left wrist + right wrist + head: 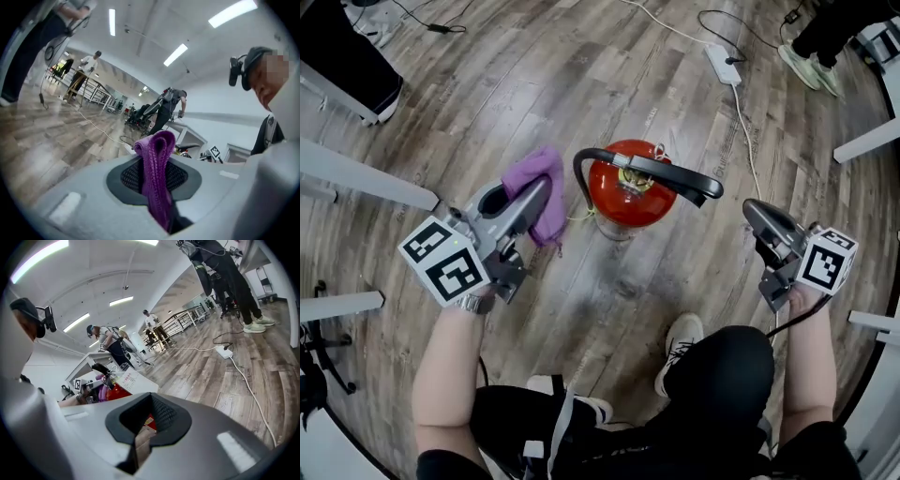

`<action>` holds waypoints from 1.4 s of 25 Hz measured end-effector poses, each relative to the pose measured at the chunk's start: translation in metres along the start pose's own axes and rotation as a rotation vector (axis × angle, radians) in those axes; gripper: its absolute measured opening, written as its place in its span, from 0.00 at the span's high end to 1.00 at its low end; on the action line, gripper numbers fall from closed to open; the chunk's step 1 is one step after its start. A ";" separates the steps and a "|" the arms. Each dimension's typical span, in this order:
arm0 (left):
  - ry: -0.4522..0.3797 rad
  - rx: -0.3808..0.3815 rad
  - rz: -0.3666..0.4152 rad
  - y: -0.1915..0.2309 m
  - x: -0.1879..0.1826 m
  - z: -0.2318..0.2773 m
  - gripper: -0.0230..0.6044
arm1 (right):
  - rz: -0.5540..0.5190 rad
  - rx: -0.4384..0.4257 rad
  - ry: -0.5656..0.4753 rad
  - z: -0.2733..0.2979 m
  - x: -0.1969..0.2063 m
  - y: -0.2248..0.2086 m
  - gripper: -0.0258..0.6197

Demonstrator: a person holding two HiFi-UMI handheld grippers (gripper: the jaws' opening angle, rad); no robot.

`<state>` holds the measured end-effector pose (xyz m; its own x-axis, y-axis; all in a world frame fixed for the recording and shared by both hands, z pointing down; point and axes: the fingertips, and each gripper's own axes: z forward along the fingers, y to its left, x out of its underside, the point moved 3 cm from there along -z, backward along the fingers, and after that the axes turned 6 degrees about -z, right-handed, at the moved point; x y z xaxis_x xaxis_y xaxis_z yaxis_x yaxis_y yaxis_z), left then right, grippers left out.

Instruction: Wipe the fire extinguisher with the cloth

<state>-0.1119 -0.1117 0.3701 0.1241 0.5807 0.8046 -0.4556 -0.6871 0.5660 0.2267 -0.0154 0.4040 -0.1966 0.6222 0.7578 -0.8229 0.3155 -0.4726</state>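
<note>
The red fire extinguisher (623, 202) is stood upright on the wooden floor (609, 84), with its black handle (680, 178) pointed to the right. Just beside it on the left, a purple cloth (536, 167) is clamped between the jaws of the left tool (540, 193), and a fold is left sticking out past the tips. The right tool (754, 210) is held apart to the right, its jaws closed together on nothing. A white power strip (724, 64) is seen on the floor beyond.
</note>
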 end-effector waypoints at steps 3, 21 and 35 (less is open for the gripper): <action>0.061 0.036 -0.010 -0.006 -0.003 -0.024 0.86 | 0.042 0.003 0.035 -0.024 -0.012 0.023 0.95; 0.196 -0.026 -0.293 -0.275 -0.193 -0.190 0.85 | 0.141 -0.067 0.150 -0.191 -0.223 0.250 0.95; 0.211 0.192 -0.240 -0.394 -0.287 -0.274 0.85 | 0.137 -0.012 0.038 -0.271 -0.239 0.422 0.95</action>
<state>-0.2093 0.1123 -0.1328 0.0135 0.7985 0.6019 -0.2596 -0.5785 0.7733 0.0710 0.1627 -0.0986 -0.2857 0.6867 0.6684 -0.7836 0.2341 -0.5754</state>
